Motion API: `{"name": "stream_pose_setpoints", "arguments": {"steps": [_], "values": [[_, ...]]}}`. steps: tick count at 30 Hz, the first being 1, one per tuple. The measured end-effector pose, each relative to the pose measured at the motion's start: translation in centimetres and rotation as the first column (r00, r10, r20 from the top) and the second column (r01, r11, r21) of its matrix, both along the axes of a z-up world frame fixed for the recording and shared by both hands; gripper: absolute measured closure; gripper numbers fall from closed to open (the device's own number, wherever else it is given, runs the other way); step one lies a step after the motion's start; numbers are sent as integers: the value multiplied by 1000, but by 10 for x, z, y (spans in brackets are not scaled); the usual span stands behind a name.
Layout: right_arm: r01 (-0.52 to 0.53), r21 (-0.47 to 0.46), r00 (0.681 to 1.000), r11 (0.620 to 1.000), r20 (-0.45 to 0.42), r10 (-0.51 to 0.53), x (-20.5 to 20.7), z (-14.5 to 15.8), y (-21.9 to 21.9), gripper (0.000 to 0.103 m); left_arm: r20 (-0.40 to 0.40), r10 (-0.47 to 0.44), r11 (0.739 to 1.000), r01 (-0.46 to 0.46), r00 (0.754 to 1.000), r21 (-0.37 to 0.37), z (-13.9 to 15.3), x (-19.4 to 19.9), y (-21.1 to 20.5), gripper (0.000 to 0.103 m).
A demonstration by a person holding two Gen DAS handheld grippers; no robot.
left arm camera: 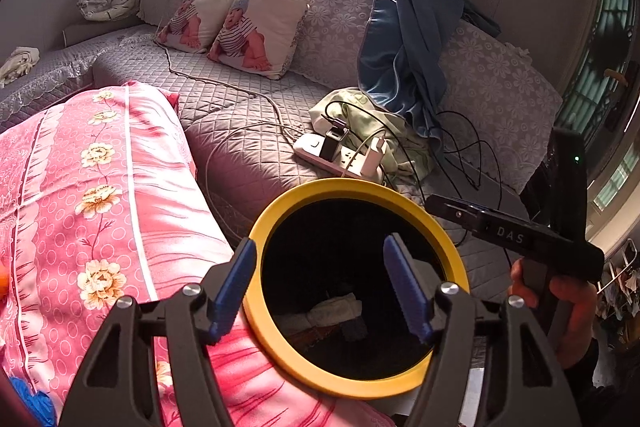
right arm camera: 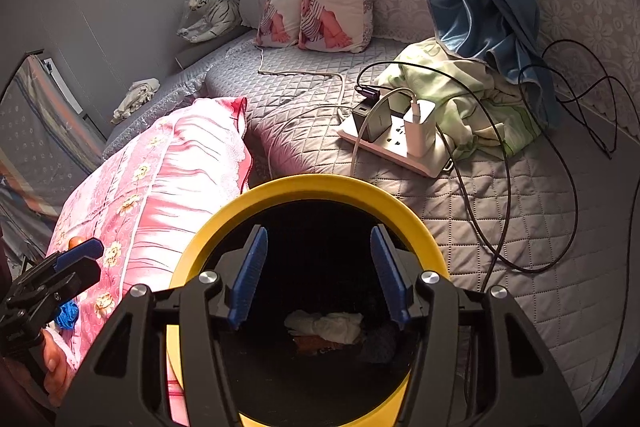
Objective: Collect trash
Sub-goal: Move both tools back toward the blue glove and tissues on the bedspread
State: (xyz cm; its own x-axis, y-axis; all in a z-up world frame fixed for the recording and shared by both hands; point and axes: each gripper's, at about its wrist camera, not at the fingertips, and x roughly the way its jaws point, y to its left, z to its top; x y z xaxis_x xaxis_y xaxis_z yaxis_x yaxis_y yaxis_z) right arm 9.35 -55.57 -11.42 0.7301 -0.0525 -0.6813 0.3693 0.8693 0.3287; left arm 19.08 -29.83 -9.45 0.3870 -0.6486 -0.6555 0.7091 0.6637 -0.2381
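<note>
Grey quilted bed point(right arm camera: 520, 227): pink pillow point(right arm camera: 160, 179), power strip point(right arm camera: 400, 147), green cloth point(right arm camera: 472, 99).

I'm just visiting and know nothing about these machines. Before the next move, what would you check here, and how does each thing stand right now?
1. Right gripper empty and open: ok, nothing between its fingers.
2. Left gripper empty and open: ok.
3. Yellow-rimmed bin in reach below both grippers: ok.
4. Trash inside the bin: ok, a crumpled white tissue lies at the bottom.
5. More trash left to collect: cannot tell; a crumpled pale cloth lies at the bed's edge, but it may not be trash.
6. Cables and power strip clear of the bin: ok, apart from it on the quilt.
</note>
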Motion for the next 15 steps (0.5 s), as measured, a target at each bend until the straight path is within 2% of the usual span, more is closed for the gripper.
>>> {"name": "stream_pose_setpoints", "arguments": {"steps": [8, 15], "values": [[-59, -21, 998, 998, 16, 60, 16, 14, 26, 51, 58, 113, 994, -113, 992, 3, 24, 15, 57, 40], [-133, -44, 990, 990, 48, 135, 33, 33, 62, 51, 102, 225, 974, -225, 969, -5, 45, 26, 121, 40]]}}
